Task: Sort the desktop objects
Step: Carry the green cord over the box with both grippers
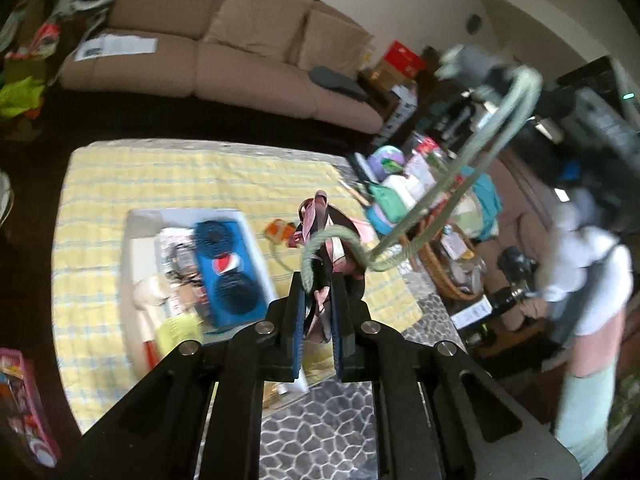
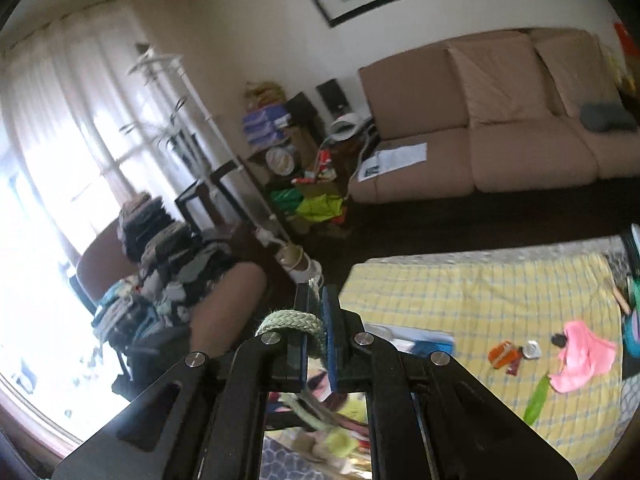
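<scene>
1. The left gripper (image 1: 316, 308) is clenching a pink and black strap-like piece of fabric (image 1: 320, 236) together with one end of a pale green braided rope (image 1: 424, 200), both held in the air above the table.
2. The rope, thick and woven, is arcing up and to the right toward the right gripper (image 2: 318, 320), which is pinching its other end between blue padded jaws.
3. A white rectangular tray (image 1: 136, 248) is sitting on the yellow checked cloth (image 1: 104, 184), holding a blue Pepsi speaker-shaped box (image 1: 228, 268) and blurred papers.
4. A wicker basket (image 1: 444, 276) is standing at the table's edge; its contents are too blurred to tell.
5. A crumpled pink cloth (image 2: 584, 356) is lying on the yellow cloth.
</scene>
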Demonstrator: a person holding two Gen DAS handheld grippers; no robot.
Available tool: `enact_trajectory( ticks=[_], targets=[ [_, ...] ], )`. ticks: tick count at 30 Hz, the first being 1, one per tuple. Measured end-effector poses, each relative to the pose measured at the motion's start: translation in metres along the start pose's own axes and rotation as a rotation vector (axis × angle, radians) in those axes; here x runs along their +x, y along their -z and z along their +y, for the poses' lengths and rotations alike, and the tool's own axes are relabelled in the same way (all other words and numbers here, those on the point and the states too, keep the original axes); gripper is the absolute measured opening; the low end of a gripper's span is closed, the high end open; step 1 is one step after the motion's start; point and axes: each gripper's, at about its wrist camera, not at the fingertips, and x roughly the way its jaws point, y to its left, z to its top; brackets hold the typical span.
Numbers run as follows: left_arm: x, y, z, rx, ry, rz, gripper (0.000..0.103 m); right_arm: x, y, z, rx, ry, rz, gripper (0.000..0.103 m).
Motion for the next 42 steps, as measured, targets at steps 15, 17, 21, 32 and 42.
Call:
enact_trajectory(
  ticks=[15, 17, 21, 32, 42],
  targets=[
    [0.087, 0.070, 0.122, -0.089, -0.281, 0.141, 0.035, 0.222, 0.118, -0.080, 0.216, 0.108, 0.307, 0.009],
    [0.086, 0.071, 0.121, -0.052, -0.327, 0.130, 0.046, 0.239, 0.135, -0.091, 0.180, 0.189, 0.384, 0.009],
    [0.068, 0.065, 0.111, 0.010, -0.396, 0.089, 0.062, 0.255, 0.158, -0.100, -0.034, 0.388, 0.552, 0.019],
    [0.072, 0.046, 0.070, 0.085, -0.335, 0.082, 0.065, 0.129, 0.134, -0.130, -0.061, 0.313, 0.455, 0.055],
    [0.177, 0.046, -0.030, 0.447, -0.376, 0.254, 0.065, 0.048, 0.172, -0.236, 0.149, 0.349, 0.330, 0.061]
  ],
)
